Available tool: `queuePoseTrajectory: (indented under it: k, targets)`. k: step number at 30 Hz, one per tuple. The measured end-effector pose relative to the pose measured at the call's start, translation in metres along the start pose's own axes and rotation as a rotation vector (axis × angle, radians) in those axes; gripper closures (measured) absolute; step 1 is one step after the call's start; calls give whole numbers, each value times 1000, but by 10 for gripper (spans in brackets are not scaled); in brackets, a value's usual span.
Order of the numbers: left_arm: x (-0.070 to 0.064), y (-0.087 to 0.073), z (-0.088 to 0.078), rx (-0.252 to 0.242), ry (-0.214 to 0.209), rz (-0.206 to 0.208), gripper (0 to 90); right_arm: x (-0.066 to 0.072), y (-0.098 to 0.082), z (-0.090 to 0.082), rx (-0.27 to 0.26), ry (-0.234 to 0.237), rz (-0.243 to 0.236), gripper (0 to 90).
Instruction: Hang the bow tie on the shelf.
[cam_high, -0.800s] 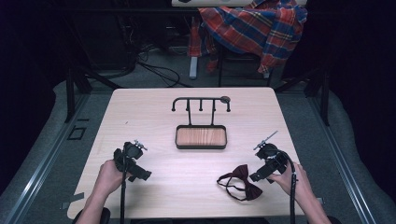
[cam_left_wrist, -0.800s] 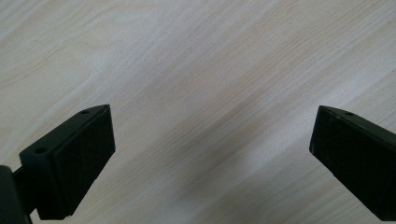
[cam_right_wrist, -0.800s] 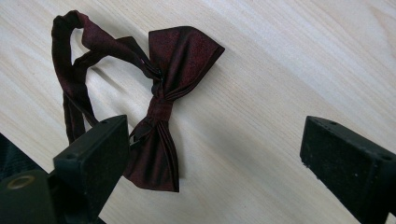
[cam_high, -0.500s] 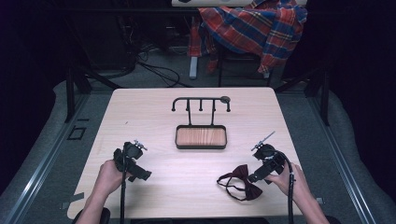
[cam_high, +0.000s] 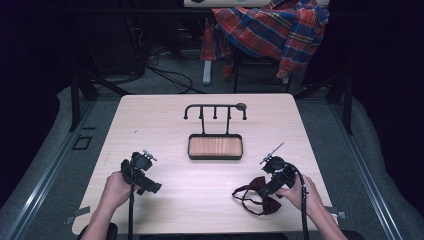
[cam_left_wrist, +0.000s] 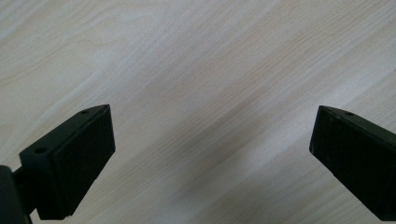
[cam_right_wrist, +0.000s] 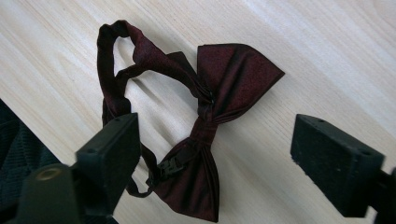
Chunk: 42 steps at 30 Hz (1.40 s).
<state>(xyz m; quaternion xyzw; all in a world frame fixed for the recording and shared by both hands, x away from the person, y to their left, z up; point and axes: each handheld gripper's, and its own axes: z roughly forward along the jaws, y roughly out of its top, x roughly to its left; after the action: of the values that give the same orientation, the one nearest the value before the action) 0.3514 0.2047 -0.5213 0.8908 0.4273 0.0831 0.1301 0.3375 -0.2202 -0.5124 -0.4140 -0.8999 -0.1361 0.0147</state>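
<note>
Bow tie (cam_right_wrist: 219, 116) flat on table (cam_high: 210, 200), near front right edge, under wide-open right gripper (cam_right_wrist: 215, 154). Lower to straddle centre knot (cam_right_wrist: 205, 109); avoid pinching strap loop (cam_right_wrist: 116, 70) alone. Left gripper (cam_left_wrist: 210, 154) wide, empty, over bare table.

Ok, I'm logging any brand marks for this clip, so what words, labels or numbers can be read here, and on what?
None: no readable text.
The bow tie shows plain dark red fabric, its clasp unmarked.
The wooden tray, the black hook rack and the table carry no print.
The plaid cloth behind bears a pattern, no words.
</note>
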Motion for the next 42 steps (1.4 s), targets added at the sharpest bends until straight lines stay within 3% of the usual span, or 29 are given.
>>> queuePoseTrajectory:
  k: [7,10,17,18,19,22,23,24,25,27,35,36,37,38,42]
  targets:
    - [0,-1,0,5,0,-1,3,5,4,13,63,-1,-16,431]
    - [0,-1,0,6,-2,4,3,6,5,18,104,-20,-16,472]
    - [-1,-1,0,10,2,5,4,5,5,24,119,-33,7,546]
    - [-1,-1,0,10,1,6,4,4,6,23,142,-39,-8,548]
    - [-1,-1,0,11,2,6,4,5,5,25,120,-38,10,558]
    - [-1,-1,0,14,2,7,4,5,7,25,155,-54,-17,591]
    - [-1,-1,0,14,2,7,4,6,5,27,128,-55,6,604]
    - [-1,-1,0,14,2,6,4,5,6,26,149,-54,-14,617]
    - [-1,-1,0,14,2,7,4,7,5,28,130,-52,4,624]
    - [-1,-1,0,16,3,8,4,6,6,27,159,-50,-10,645]
    - [-1,-1,0,19,4,9,5,6,7,28,184,-40,-32,738]
    - [-1,-1,0,19,4,9,5,9,3,34,102,-28,31,743]
    - [-1,-1,0,19,4,9,5,4,9,26,219,-38,-53,749]
    - [-1,-1,0,19,4,10,5,6,6,29,168,-27,-11,754]
    - [-1,-1,0,17,4,10,5,6,6,27,162,-21,-5,761]
